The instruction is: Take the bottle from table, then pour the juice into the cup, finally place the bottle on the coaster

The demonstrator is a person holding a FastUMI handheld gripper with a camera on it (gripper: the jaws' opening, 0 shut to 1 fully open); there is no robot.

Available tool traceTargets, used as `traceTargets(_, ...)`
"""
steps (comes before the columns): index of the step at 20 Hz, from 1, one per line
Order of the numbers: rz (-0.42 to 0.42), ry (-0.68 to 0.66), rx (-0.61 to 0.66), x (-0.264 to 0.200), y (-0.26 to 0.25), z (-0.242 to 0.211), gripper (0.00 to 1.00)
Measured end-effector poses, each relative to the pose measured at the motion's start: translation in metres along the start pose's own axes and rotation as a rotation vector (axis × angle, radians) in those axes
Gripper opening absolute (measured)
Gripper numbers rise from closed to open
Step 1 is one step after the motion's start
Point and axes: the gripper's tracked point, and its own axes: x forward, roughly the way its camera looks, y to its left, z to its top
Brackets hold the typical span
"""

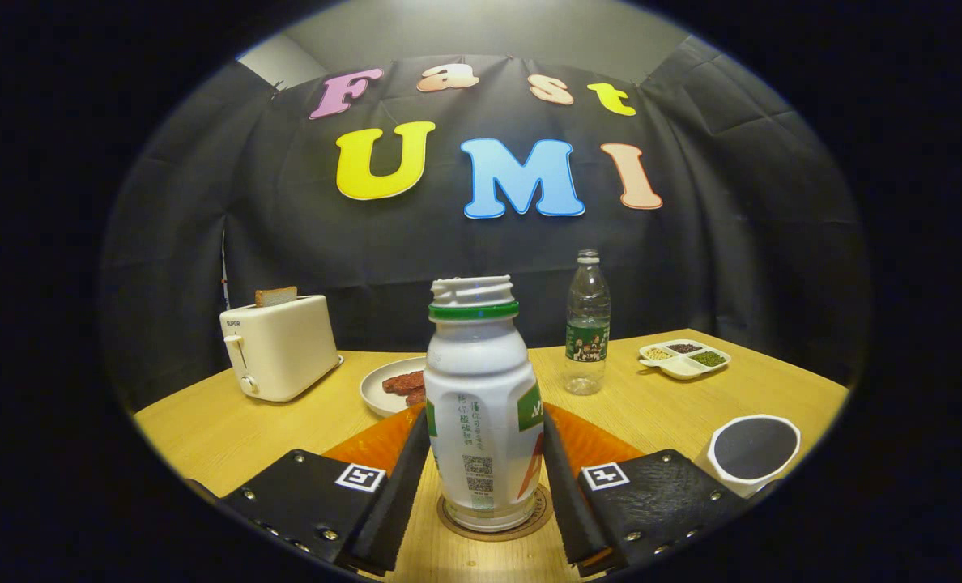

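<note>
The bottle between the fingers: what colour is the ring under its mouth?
Green, seen in the gripper view on the white bottle on the coaster.

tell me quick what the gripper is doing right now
Gripper: fingers on both sides of the white plastic bottle with the green neck ring, which stands on the round coaster; firm grip cannot be told.

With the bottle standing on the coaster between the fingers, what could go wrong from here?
1. The bottle has no cap; if the gripper opens unevenly or pulls back crooked, a finger may drag it, tip it and spill any juice left.
2. The cup stands close beside one finger; a wide retreat could knock it.
3. The bottle looks centred on the coaster, so a nudge may shift it off.
</note>
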Motion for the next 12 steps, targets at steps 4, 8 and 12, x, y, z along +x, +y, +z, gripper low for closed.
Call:
traceTargets(4, 0.009, -0.050, 0.003, -0.011, 0.004, 0.019, 0.93)
traceTargets(8, 0.026, -0.115, 0.058, -0.025, 0.000, 0.054, 0.96)
traceTargets(12, 0.038, -0.203, 0.059, -0.041, 0.002, 0.099, 0.96)
